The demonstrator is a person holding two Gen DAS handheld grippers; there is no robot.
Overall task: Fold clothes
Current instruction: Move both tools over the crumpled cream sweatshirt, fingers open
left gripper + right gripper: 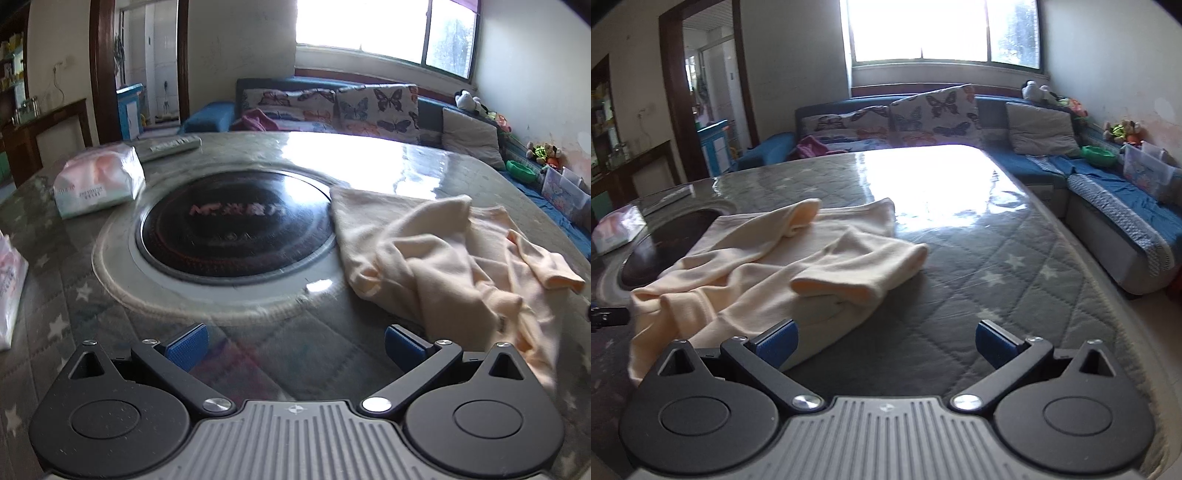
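Cream garment (768, 266) lies crumpled on desk (979, 295), unfolded. Left claw (293, 347) and right claw (884, 343) are held spread, empty, near it, probably for a first grasp.

open tongs (294, 345), rumpled cream garment (443, 258) on table (92, 314)

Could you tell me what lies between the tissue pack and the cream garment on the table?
The round black cooktop set into the table lies between the tissue pack and cream garment, in the left wrist view.
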